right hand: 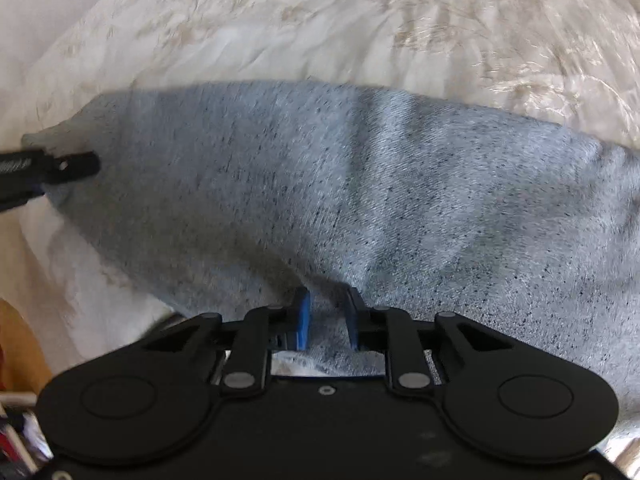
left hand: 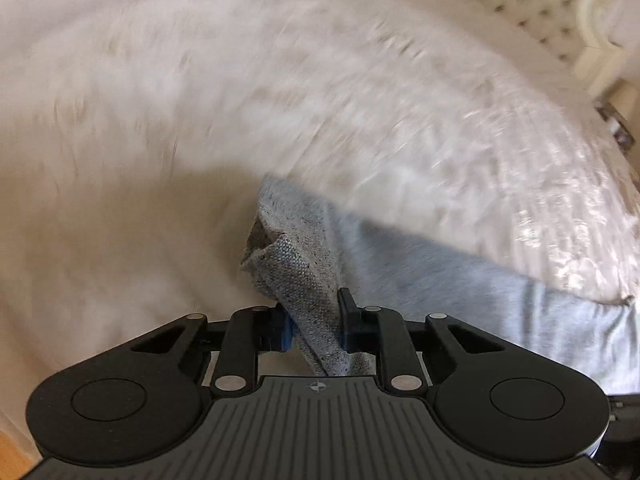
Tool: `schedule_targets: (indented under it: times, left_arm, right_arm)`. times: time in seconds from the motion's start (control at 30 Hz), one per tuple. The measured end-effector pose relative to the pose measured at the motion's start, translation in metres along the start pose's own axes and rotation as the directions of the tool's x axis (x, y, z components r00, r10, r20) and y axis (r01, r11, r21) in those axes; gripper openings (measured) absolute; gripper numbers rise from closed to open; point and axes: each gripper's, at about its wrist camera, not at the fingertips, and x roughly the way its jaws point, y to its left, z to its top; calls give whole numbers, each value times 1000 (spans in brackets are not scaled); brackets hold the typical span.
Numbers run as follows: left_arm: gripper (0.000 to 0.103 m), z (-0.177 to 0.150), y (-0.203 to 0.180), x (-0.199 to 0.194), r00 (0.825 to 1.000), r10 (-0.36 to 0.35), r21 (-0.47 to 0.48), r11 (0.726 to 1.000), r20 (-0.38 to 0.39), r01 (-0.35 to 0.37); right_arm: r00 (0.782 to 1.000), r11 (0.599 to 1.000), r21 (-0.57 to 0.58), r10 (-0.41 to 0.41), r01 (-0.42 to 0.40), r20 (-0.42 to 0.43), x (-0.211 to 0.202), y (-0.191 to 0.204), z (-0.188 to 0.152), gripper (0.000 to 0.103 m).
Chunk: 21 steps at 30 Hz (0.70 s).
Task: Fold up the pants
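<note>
The grey speckled pants [right hand: 360, 184] lie spread over a cream bedspread [right hand: 280, 32]. My right gripper [right hand: 328, 312] is shut on a fold of the pants at their near edge. My left gripper [left hand: 314, 312] is shut on a bunched corner of the pants [left hand: 292, 264], which shows its knit inside, and holds it a little above the bed. The rest of the pants trails to the right in the left wrist view. The left gripper also shows at the far left of the right wrist view [right hand: 60, 168], at the pants' corner. Both views are motion-blurred.
A shiny cream embroidered bedspread [left hand: 360, 100] covers the bed. A tufted cream headboard [left hand: 532, 12] stands at the back right. Wooden floor [right hand: 20, 344] and some clutter show at the bed's lower left edge.
</note>
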Motion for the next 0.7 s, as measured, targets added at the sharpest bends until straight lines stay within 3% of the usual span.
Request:
schedule_targets:
  times: [0.2,0.4,0.6,0.7]
  left_arm:
    - [16,6,-60,-63,985,-27,162,987,172,-2]
    - [16,-4,-147,-95,959,-155,307,948,238,77]
    - [16,-33,-253,-57,941,-302,381,896,152,226]
    - [17,-52,-299,-14,948,-317,413,866,14,283]
  right_arm:
    - [995,992,107,58,-67,83,-35,-41,-6,23]
    - [990,980,182,57,-80,127,-63,-100,-11,24]
    - [991,971,236,2,-34,131,-81,-175,-28,26]
    - [993,965,261,-30,-1,116,-88,-212,-39,26]
